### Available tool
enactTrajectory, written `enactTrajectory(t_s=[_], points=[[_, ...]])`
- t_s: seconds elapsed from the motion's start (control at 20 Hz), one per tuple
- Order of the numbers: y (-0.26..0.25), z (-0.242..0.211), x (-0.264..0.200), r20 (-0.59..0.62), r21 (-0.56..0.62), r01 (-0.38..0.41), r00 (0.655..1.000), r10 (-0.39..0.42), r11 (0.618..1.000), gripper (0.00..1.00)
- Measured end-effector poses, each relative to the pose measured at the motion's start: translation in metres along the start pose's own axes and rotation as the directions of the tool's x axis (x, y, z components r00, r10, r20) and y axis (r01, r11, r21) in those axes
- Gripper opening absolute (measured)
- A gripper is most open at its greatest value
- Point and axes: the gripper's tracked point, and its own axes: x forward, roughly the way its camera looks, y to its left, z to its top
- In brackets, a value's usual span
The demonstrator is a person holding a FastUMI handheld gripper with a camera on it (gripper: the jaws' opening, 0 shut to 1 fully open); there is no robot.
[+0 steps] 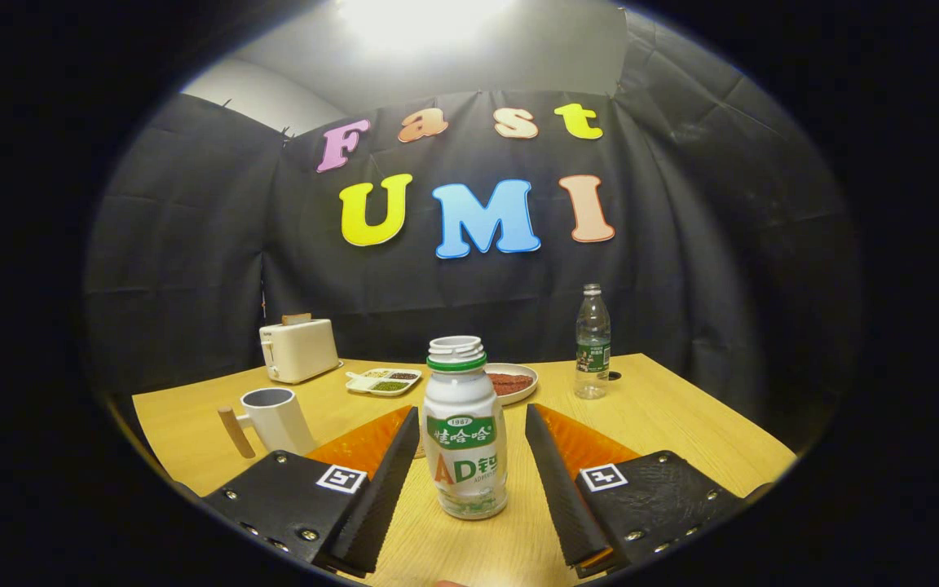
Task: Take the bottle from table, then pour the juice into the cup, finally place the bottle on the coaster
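White plastic bottle [465, 428], uncapped, is found upright on the table [665, 416] near its front edge, between the spread fingers of the gripper [469, 465], untouched. The take step is in hand; closure on the body is called for next. The cup [276, 420] is noted toward the left edge.

You are looking at two bottles standing on one wooden table [665, 424]: one white drink bottle [465, 432], uncapped, and one clear water bottle [592, 342]. You are also seeing one white mug [274, 421] with a wooden handle, one white toaster [298, 349], one divided tray [384, 381] and one plate [512, 382]. One gripper [471, 424] is showing two fingers [388, 481], spread apart around the drink bottle without touching it.
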Motion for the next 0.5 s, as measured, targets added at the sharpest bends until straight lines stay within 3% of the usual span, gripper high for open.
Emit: enactTrajectory(t_s=[0.5], points=[[0.011, -0.026, 0.032, -0.058, -0.009, -0.003, 0.998, 0.002, 1.0, 0.84]])
